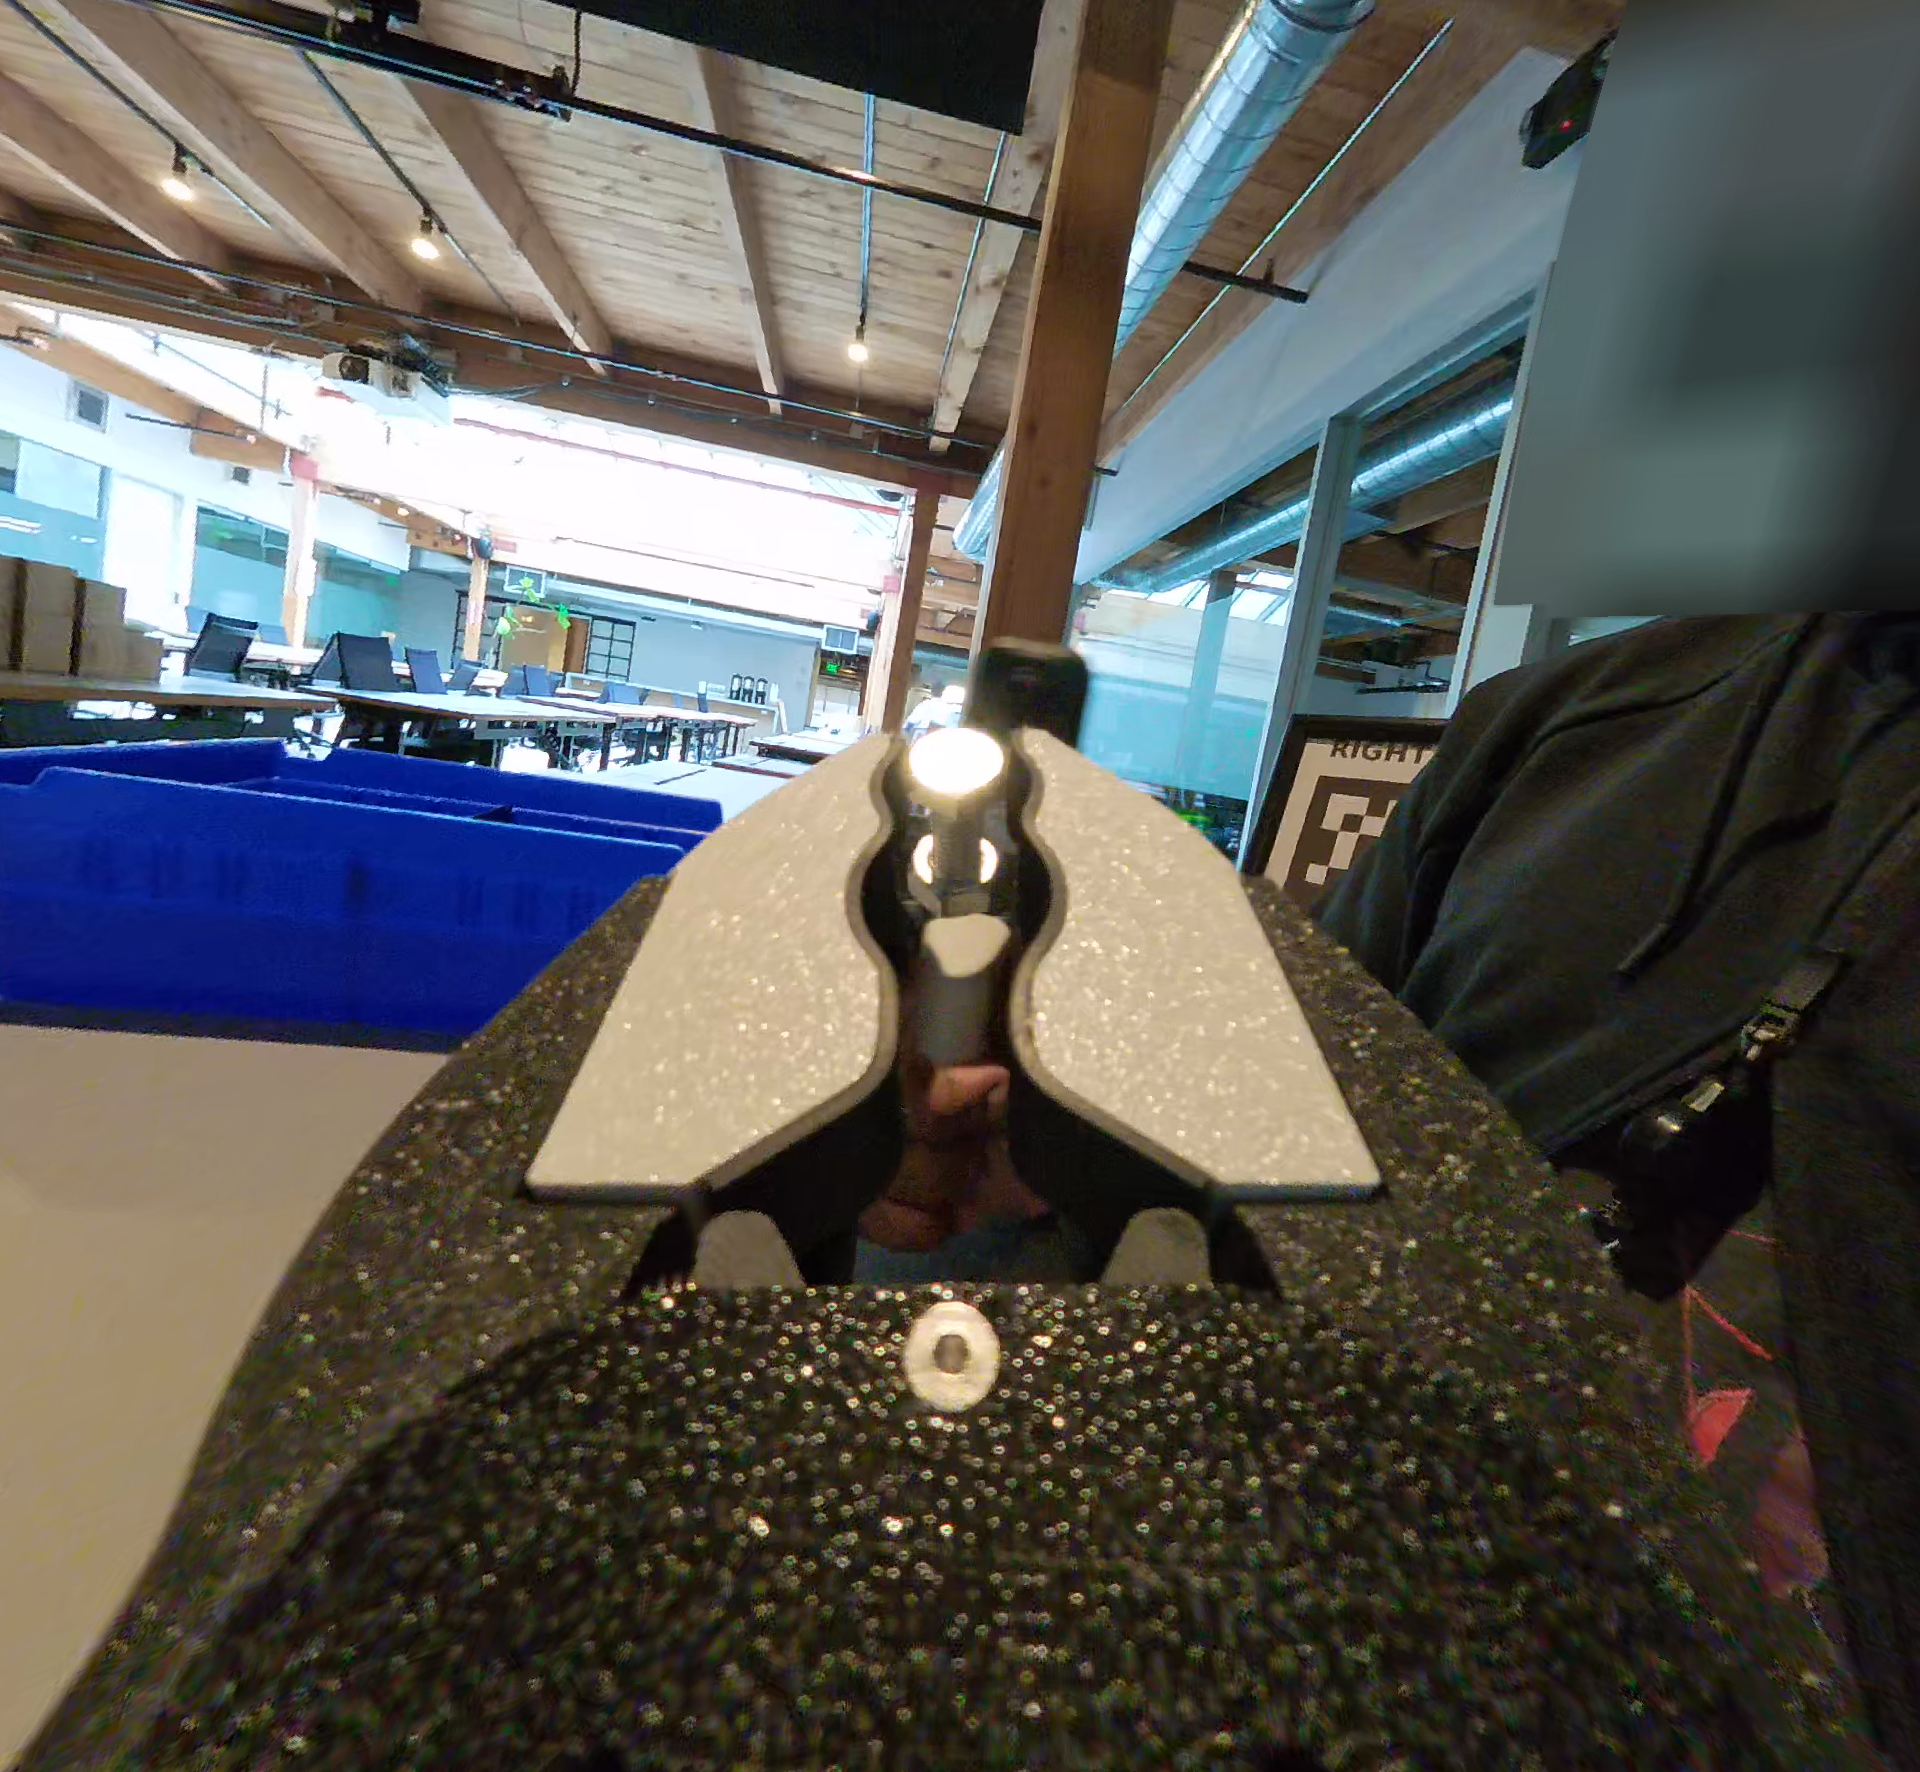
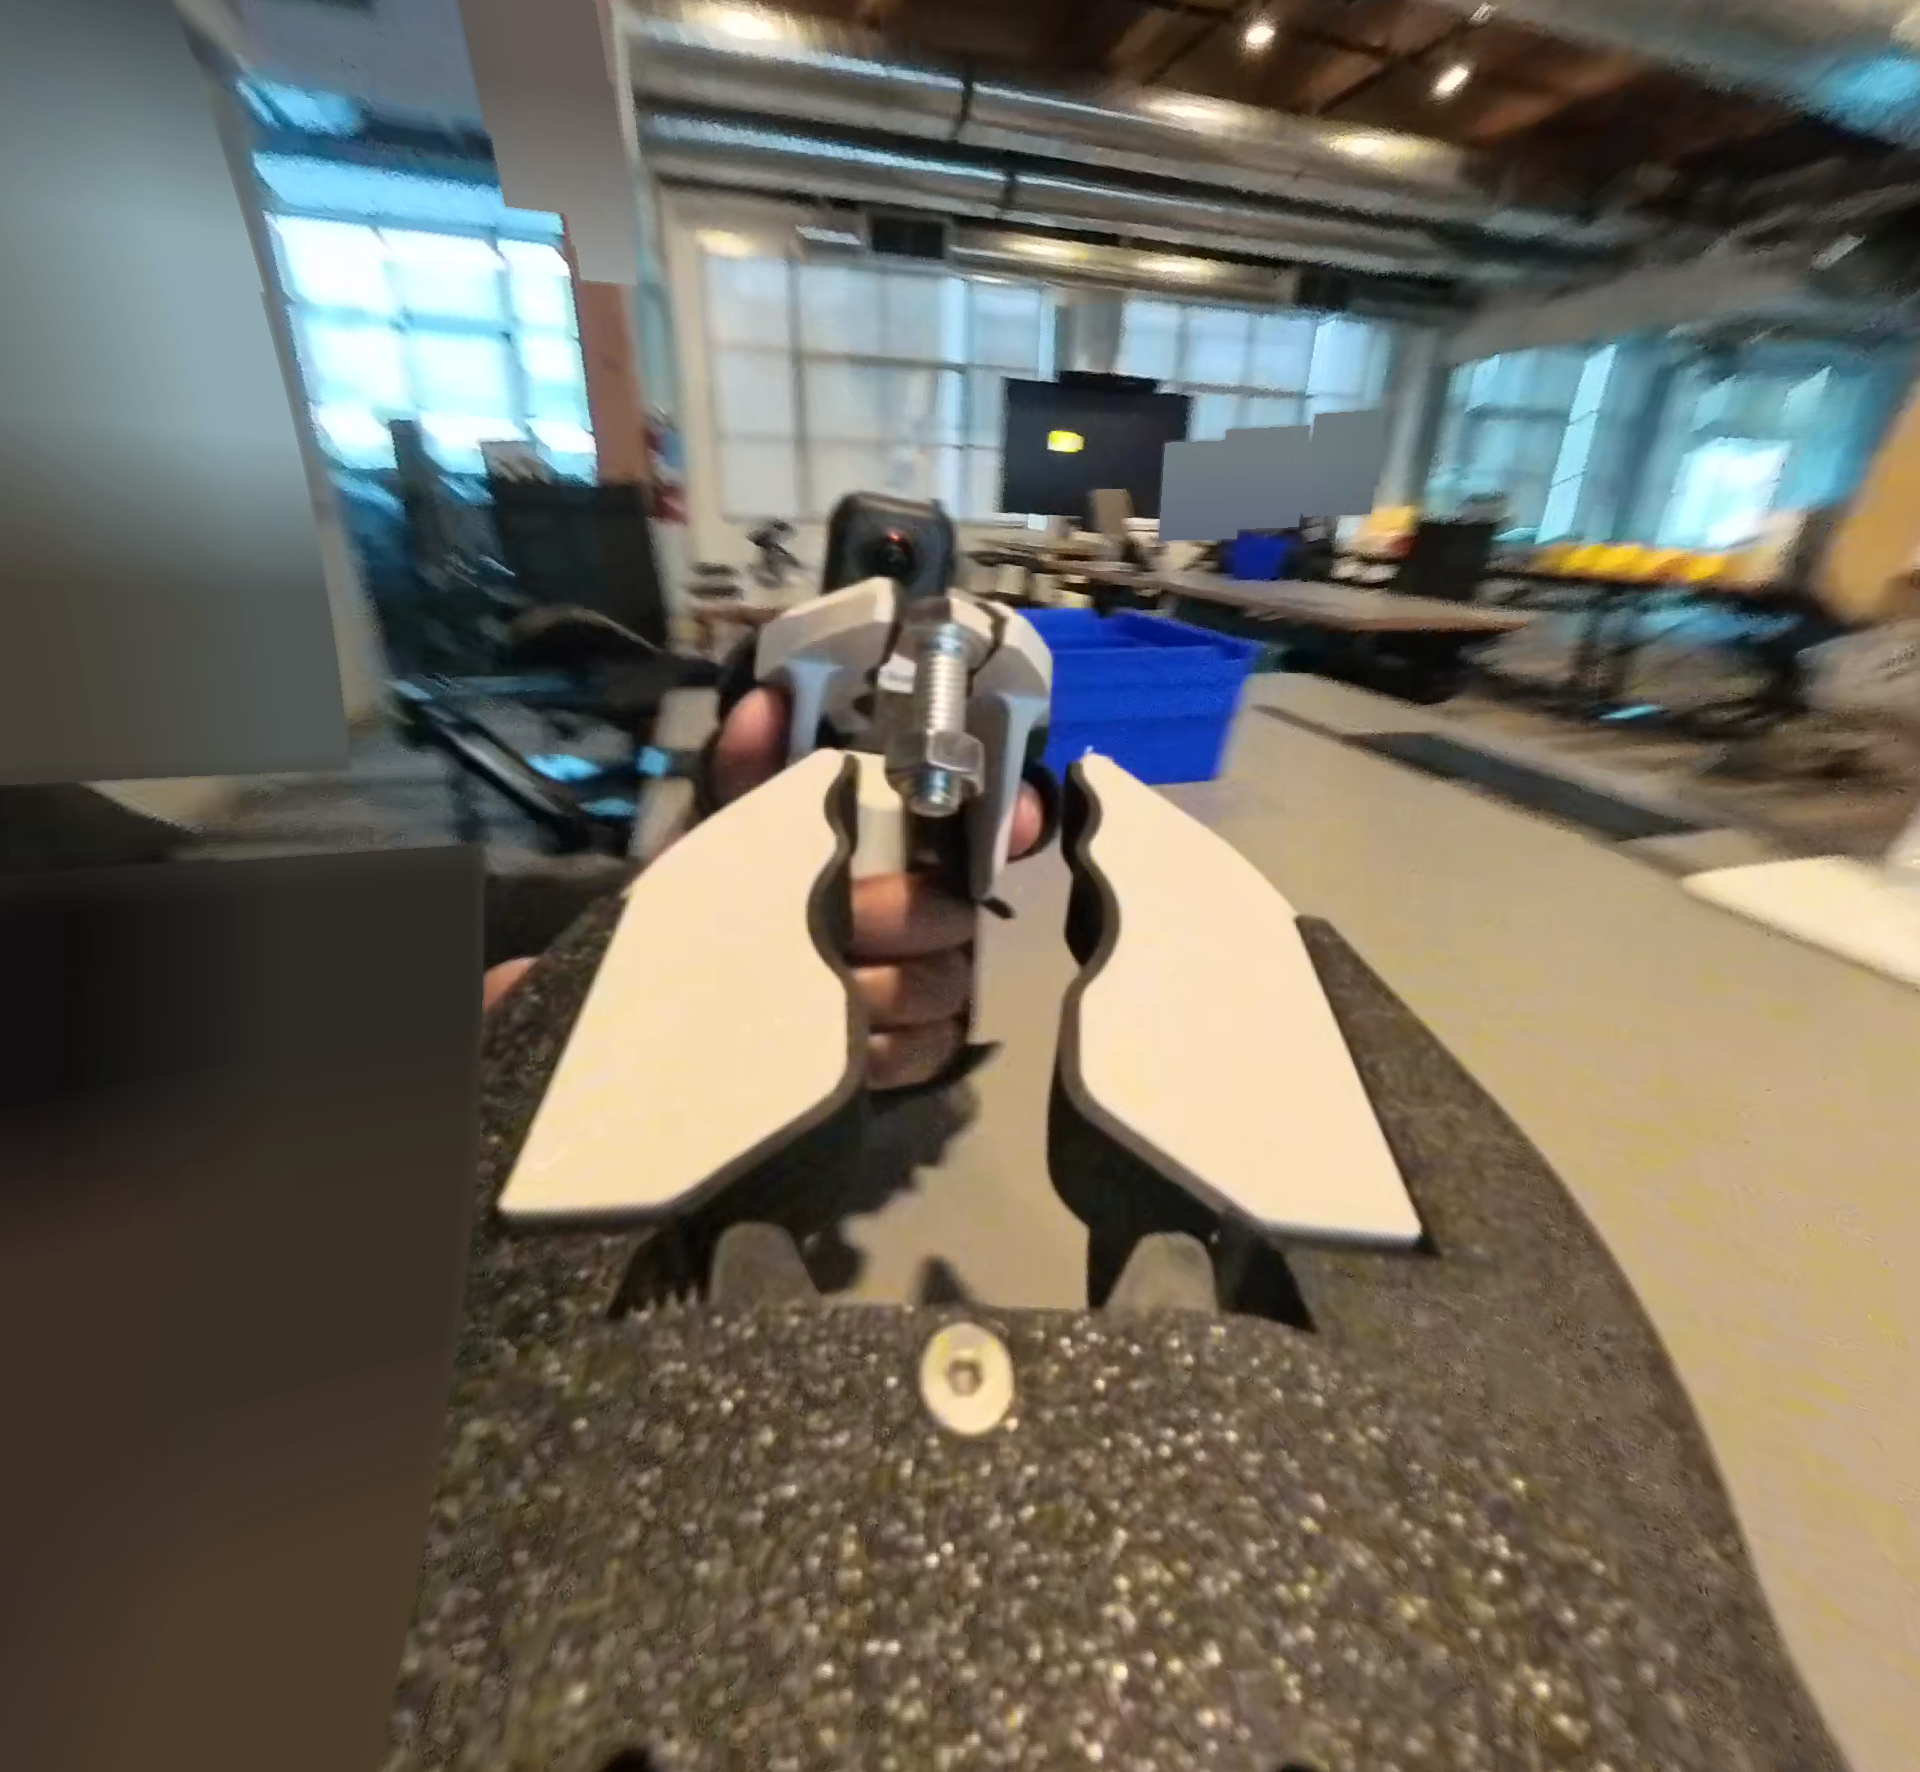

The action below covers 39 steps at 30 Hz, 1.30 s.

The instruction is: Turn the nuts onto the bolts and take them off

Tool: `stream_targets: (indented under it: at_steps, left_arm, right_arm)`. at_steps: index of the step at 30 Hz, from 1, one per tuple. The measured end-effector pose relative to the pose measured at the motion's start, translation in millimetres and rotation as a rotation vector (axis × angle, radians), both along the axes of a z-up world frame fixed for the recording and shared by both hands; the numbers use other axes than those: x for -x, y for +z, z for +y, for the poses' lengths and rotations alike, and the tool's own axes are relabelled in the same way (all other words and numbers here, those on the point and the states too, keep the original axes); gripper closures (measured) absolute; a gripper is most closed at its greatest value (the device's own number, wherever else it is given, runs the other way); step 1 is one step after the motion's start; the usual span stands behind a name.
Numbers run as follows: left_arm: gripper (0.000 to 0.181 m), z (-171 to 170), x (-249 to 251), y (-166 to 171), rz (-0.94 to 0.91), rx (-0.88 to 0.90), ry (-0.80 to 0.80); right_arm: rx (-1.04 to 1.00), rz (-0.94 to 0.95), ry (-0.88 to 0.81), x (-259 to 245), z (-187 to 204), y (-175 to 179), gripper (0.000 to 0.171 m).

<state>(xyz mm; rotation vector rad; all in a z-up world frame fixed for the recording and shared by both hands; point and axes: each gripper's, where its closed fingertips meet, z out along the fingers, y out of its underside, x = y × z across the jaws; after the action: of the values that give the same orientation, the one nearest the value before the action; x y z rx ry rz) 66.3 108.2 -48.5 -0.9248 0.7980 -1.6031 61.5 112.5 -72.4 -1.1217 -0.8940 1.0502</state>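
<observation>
While the left wrist view looks up along its own fingers, the left gripper (image 1: 954, 787) is clenched on the bolt (image 1: 954, 764), whose shiny head sits between the fingertips, and the nut (image 1: 954, 858) shows lower on the thread; a blue bin (image 1: 312, 849) stands behind on the grey tabletop (image 1: 156, 1203). Seen from the right wrist view, the right gripper (image 2: 961, 772) is released, its jaws standing apart on both sides of the nut (image 2: 935, 754), which sits near the free end of the bolt (image 2: 932, 683) that the other gripper holds in front. I judge that the step in hand is to take the nut between the right fingers and turn it. To do it well, keep both grippers on one axis, close squarely on the flat sides, and turn in short strokes without pulling sideways.
</observation>
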Motion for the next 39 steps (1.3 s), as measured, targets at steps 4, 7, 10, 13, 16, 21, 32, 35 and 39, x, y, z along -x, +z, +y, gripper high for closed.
stream_targets:
  at_steps: [4,7,10,13,16,21,32,35,39]
  left_arm:
    - [0.164,-6.4,-1.3,1.9,-0.007,-0.024,-0.031]
    - [0.164,-8.5,-2.0,2.5,-0.006,-0.037,-0.035]
    - [0.164,-8.1,-1.4,2.8,-0.011,-0.033,-0.036]
    - [0.164,-8.4,-2.0,2.4,-0.008,-0.034,-0.036]
    - [0.164,-8.4,-3.6,1.0,0.004,-0.034,-0.033]
    - [0.164,2.0,-3.7,-4.1,0.028,0.011,0.006]
    - [0.164,14.6,-0.8,-8.9,0.033,0.084,0.039]
    - [0.165,11.5,0.0,-6.3,0.018,0.069,0.025]
    - [0.165,3.9,-0.2,-1.8,0.004,0.025,0.006]
  right_arm:
    - [0.321,0.177,0.308,-3.6,-3.3,5.6,0.134]
    - [0.441,0.260,0.467,-7.0,-8.5,11.2,0.135]
    - [0.490,0.270,0.536,-5.6,-12.5,10.9,0.136]
    - [0.518,0.237,0.573,-0.2,-17.1,6.3,0.139]
    - [0.497,0.211,0.554,1.6,-17.5,3.4,0.152]
    - [0.245,0.071,0.239,2.7,-4.0,-4.1,0.152]
    - [-0.240,-0.207,-0.266,4.8,9.0,-11.9,0.133]
    - [-0.081,-0.110,-0.109,5.8,4.6,-9.4,0.128]
    - [0.270,0.127,0.247,-1.4,-2.2,2.9,0.131]
